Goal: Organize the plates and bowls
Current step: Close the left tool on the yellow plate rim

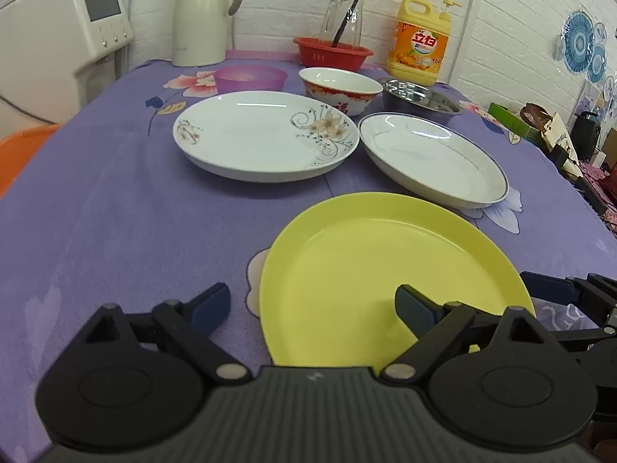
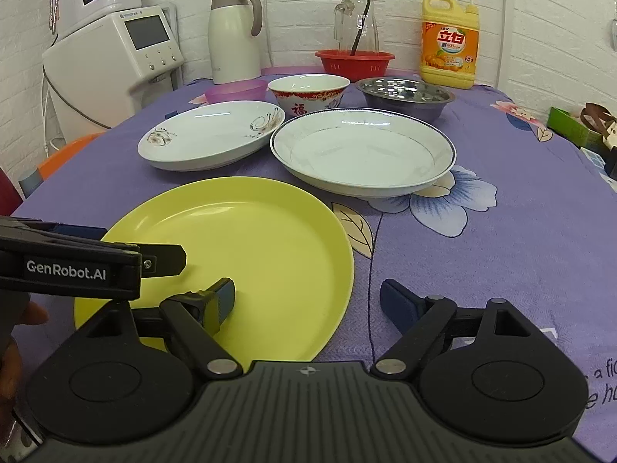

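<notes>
Left wrist view: left tongs (image 1: 312,308) gape wide astride the smooth yellow plate (image 1: 385,270) rim; right tongs (image 2: 308,301) likewise, holding nothing.

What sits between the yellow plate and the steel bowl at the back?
The blue-rimmed white plate lies between the yellow plate and the steel bowl, clearest in the right wrist view.

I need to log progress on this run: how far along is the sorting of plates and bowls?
Nothing looks stacked yet. The yellow plate, floral plate, blue-rimmed plate, red-patterned bowl, steel bowl and purple bowl all sit singly. The left gripper and right gripper hover by the yellow plate, jaws open, holding nothing.
</notes>
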Available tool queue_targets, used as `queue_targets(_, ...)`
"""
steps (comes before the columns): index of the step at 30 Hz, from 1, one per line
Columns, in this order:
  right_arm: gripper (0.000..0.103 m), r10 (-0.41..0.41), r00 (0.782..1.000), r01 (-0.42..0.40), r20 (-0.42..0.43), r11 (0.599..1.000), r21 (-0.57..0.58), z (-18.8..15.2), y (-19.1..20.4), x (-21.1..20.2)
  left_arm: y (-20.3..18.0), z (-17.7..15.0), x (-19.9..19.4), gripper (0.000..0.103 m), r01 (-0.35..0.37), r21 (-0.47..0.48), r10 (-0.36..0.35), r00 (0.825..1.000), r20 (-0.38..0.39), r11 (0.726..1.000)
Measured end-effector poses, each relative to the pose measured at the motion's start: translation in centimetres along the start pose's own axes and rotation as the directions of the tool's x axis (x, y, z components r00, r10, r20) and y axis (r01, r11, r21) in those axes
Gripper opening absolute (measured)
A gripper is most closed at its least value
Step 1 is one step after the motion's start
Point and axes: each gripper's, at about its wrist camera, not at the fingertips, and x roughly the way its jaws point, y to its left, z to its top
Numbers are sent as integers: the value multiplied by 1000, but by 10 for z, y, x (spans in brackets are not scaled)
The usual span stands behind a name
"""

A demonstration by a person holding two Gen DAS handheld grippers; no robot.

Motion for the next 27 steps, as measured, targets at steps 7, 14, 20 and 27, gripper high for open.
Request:
queue_targets(7, 103, -17, 1000, 17, 3, 1000, 11, 0, 9, 1, -7, 2, 4, 92, 19, 13, -19, 1000, 1, 1000)
queue_targets(14, 103, -42, 999, 43, 15, 999, -26, -1, 22, -1, -8, -2, 3, 90, 49, 9, -49, 999, 16, 999)
queue_targets(20, 103, -43, 999, 43, -1, 999, 20, -2, 13, 1, -7, -2, 2, 90, 40, 5, -40, 999, 18, 999)
queue_targets(27, 103, -9, 1000, 9, -11, 1000, -7, -3, 17, 4, -11, -5, 1, 90, 42, 39, -43, 999, 21, 998)
